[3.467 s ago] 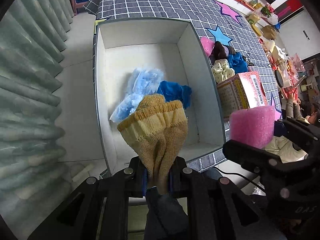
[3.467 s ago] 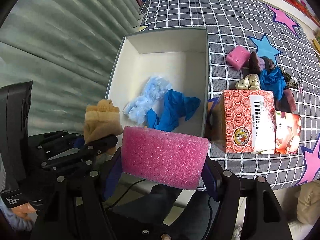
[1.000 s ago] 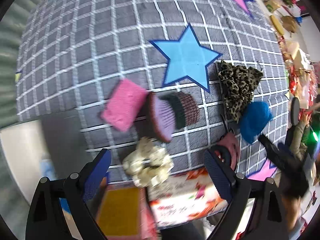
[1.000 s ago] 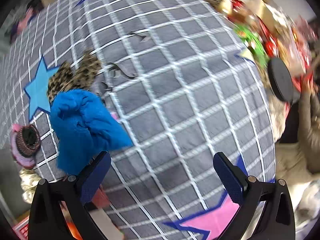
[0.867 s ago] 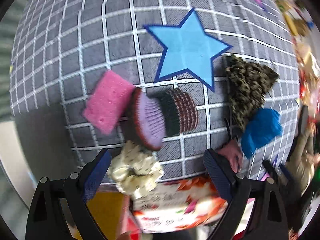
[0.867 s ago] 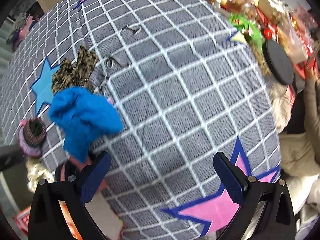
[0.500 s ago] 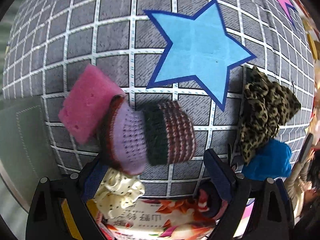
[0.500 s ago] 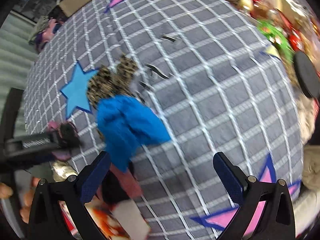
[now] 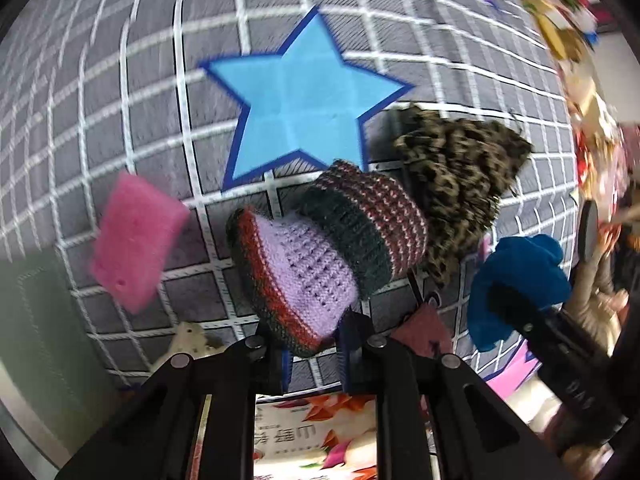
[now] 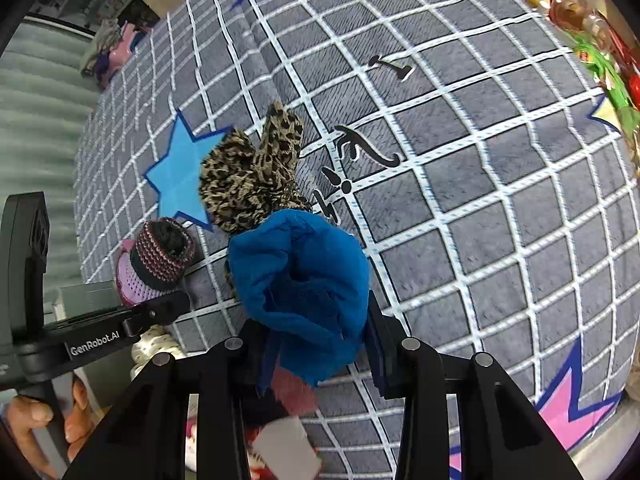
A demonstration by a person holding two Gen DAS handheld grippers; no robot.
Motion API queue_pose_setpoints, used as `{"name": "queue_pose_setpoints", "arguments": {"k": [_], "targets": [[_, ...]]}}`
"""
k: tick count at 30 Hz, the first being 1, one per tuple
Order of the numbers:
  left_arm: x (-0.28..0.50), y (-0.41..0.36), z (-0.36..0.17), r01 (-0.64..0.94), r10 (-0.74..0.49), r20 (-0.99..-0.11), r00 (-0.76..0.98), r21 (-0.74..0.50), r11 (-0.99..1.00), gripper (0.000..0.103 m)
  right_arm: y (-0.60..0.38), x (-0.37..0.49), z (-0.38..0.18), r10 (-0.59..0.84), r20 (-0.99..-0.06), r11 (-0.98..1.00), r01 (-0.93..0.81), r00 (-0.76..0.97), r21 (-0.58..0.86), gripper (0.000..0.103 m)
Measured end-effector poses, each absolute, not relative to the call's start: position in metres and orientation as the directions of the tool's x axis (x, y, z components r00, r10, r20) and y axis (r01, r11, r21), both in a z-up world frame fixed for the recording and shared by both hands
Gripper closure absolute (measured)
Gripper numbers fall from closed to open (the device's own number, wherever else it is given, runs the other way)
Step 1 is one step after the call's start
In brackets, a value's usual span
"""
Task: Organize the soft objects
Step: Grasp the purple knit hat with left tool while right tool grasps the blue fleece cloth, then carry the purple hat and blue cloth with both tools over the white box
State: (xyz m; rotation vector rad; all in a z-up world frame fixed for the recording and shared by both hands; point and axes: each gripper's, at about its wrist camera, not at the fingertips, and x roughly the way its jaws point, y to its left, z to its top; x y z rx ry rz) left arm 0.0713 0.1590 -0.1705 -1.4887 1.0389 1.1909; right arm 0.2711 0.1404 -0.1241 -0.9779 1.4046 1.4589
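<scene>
Nearest my left gripper (image 9: 313,354), a printed carton (image 9: 316,436) lay under the fingers at six o'clock, with a cream dotted scrunchie (image 9: 188,340) poking out at seven. The jaws had just been closing and were clenched on the lower edge of the knitted sock (image 9: 320,256), a bundle of lilac ribbing with red and dark green bands and a striped maroon cuff, rising toward twelve o'clock from the pads. A pink sponge (image 9: 134,240) sat at nine, a leopard-print cloth (image 9: 460,184) at two, touching the sock, and the blue star (image 9: 296,100) on the grey checked tablecloth (image 9: 120,80) lay beyond.

My right gripper (image 10: 320,350) had also just been closing and was grasping the crumpled blue cloth (image 10: 300,280), which bulged above the jaws toward twelve. The leopard-print cloth lay just behind it, and black hair clips (image 10: 360,148) farther off at one.
</scene>
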Motion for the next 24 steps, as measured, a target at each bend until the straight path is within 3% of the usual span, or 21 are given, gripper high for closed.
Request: {"name": "queue_pose_setpoints", "arguments": {"k": [11, 24], "targets": [[0.095, 0.126, -0.112, -0.985, 0.035, -0.987, 0.154, -0.156, -0.068, 0.084, 0.110, 0.289, -0.100, 0.075, -0.928, 0.082, -0.925, -0.366, 0.371, 0.064], [0.121, 0.070, -0.055, -0.964, 0.047, -0.983, 0.177, -0.163, 0.209, 0.084, 0.055, 0.283, -0.076, 0.084, -0.935, 0.124, -0.928, -0.344, 0.352, 0.064]]}}
